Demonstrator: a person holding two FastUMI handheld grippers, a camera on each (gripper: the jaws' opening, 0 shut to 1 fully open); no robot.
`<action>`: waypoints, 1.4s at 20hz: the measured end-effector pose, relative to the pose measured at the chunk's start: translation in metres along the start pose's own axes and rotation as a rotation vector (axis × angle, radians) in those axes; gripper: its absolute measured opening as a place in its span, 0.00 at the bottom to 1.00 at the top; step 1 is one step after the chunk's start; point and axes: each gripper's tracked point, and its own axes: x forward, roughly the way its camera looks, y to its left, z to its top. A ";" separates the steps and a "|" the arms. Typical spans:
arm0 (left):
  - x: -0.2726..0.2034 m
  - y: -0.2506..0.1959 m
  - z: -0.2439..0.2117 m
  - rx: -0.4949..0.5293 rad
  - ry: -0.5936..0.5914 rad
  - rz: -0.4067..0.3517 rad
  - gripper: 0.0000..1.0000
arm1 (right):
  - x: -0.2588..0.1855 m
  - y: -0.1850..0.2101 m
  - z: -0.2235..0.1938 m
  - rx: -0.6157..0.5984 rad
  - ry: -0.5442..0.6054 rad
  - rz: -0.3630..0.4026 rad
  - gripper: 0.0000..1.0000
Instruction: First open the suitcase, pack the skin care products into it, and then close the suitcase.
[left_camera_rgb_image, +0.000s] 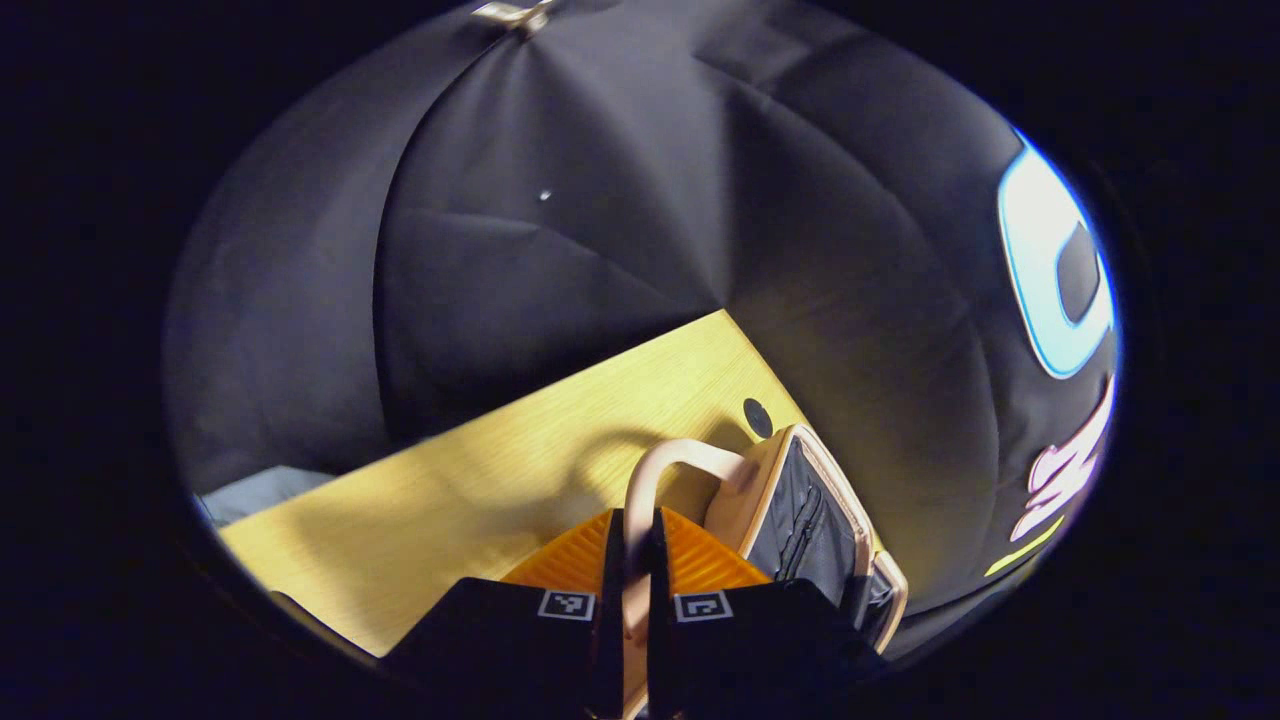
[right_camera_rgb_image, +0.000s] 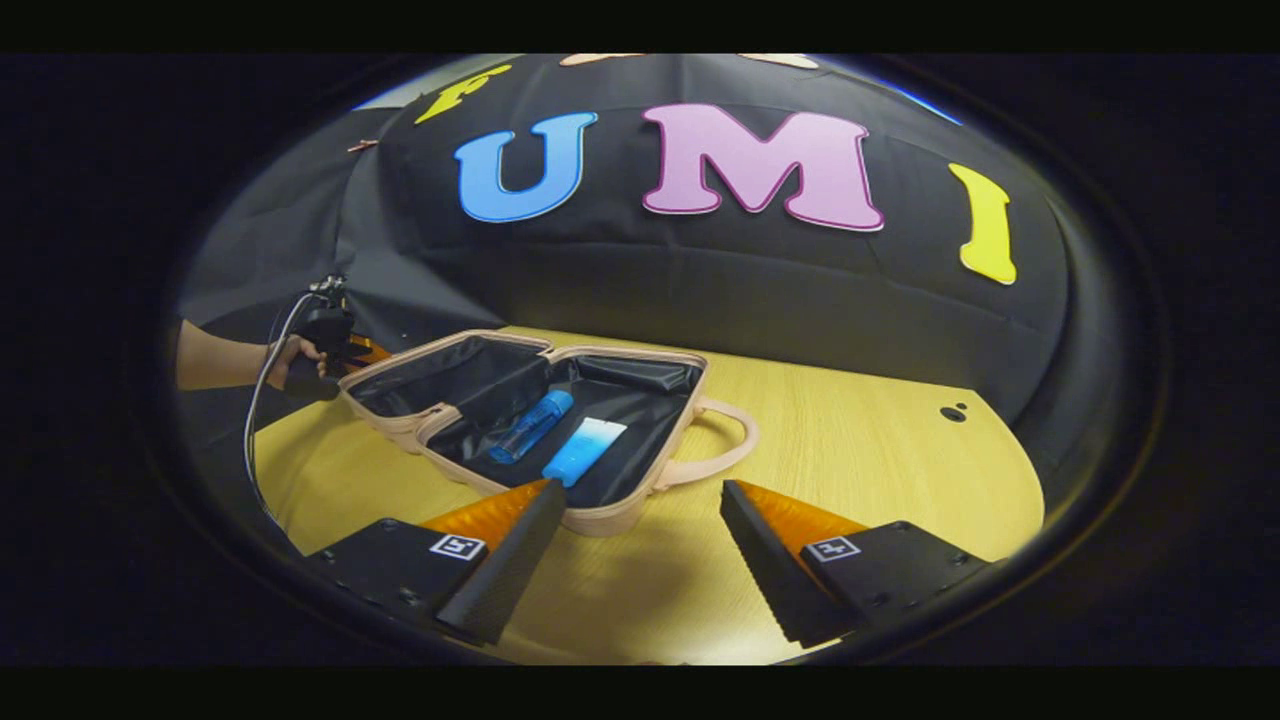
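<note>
— Left gripper (left_camera_rgb_image: 630, 560) is pinching the suitcase's lid handle (left_camera_rgb_image: 670, 465); yours, the right gripper (right_camera_rgb_image: 640, 550), is spread.
— And the suitcase (right_camera_rgb_image: 600, 515)?
— Open on the counter (right_camera_rgb_image: 850, 450), bottle (right_camera_rgb_image: 532, 425) and tube (right_camera_rgb_image: 585, 450) inside — stiff, light shell; swing the lid by that handle.

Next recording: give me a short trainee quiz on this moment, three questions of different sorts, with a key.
1. True or false: the suitcase lies open.
2. How many skin care products lie inside it?
3. What is the left claw clamped on? A) the lid handle B) a cloth C) a cup
Key: 1 true; 2 two, the blue bottle and the tube; 3 A.
</note>
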 end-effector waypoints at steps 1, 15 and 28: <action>-0.009 -0.006 0.011 0.046 -0.028 -0.008 0.13 | -0.001 0.001 -0.001 0.003 0.008 0.006 0.99; -0.200 -0.300 0.006 0.594 -0.144 -0.328 0.06 | -0.066 -0.058 0.074 0.028 -0.041 0.040 0.98; -0.144 -0.428 -0.281 0.599 0.147 -0.449 0.12 | -0.130 -0.181 0.076 0.124 -0.074 -0.097 0.98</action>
